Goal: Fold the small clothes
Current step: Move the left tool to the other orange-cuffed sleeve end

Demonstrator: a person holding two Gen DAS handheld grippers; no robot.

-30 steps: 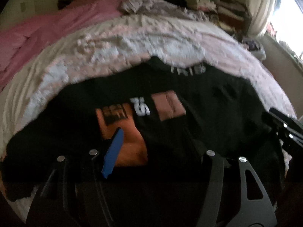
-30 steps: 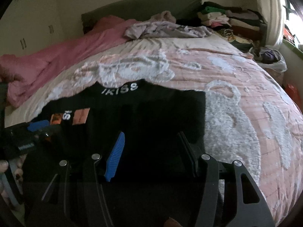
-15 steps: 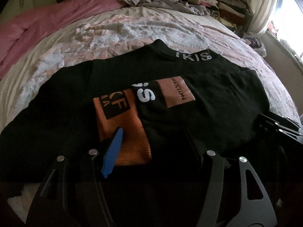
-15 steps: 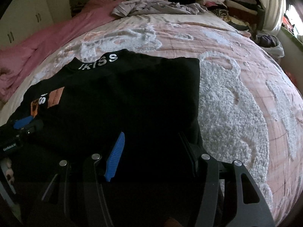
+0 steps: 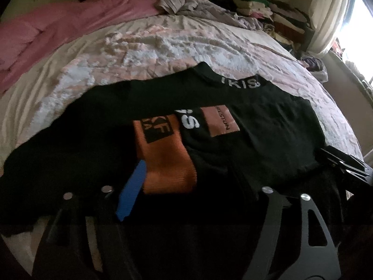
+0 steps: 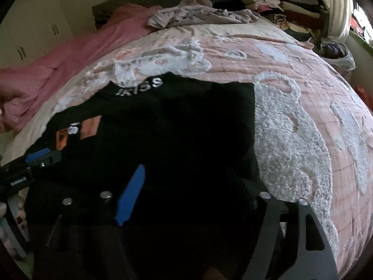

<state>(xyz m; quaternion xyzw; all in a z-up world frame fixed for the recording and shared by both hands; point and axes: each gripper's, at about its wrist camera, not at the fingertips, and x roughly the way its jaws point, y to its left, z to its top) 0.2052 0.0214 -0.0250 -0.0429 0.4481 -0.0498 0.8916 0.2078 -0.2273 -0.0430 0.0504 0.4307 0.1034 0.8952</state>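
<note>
A black sweater (image 5: 268,128) lies flat on the bed, with white lettering on its collar (image 5: 240,82) and a sleeve with an orange cuff (image 5: 165,163) folded across its front. My left gripper (image 5: 186,186) is at the near hem by that cuff. Its jaws are opening, and the dark cloth lies under and between them, unpinched. My right gripper (image 6: 188,191) hovers over the sweater (image 6: 186,121) near its right edge. Its jaws are opening too, above loose black cloth. Each gripper shows at the edge of the other's view: the right gripper (image 5: 342,163), the left gripper (image 6: 39,156).
The bed has a pink and white tufted bedspread (image 6: 303,116). A pink blanket (image 5: 58,28) lies along the left. A crumpled lilac garment (image 6: 198,14) and stacked folded clothes (image 6: 279,2) sit at the far end. A wardrobe (image 6: 28,30) stands left, a curtain (image 5: 326,11) right.
The sweater has settled flat on the bed. The fingers of both grippers have spread wider apart. Both views sit a little closer over the garment.
</note>
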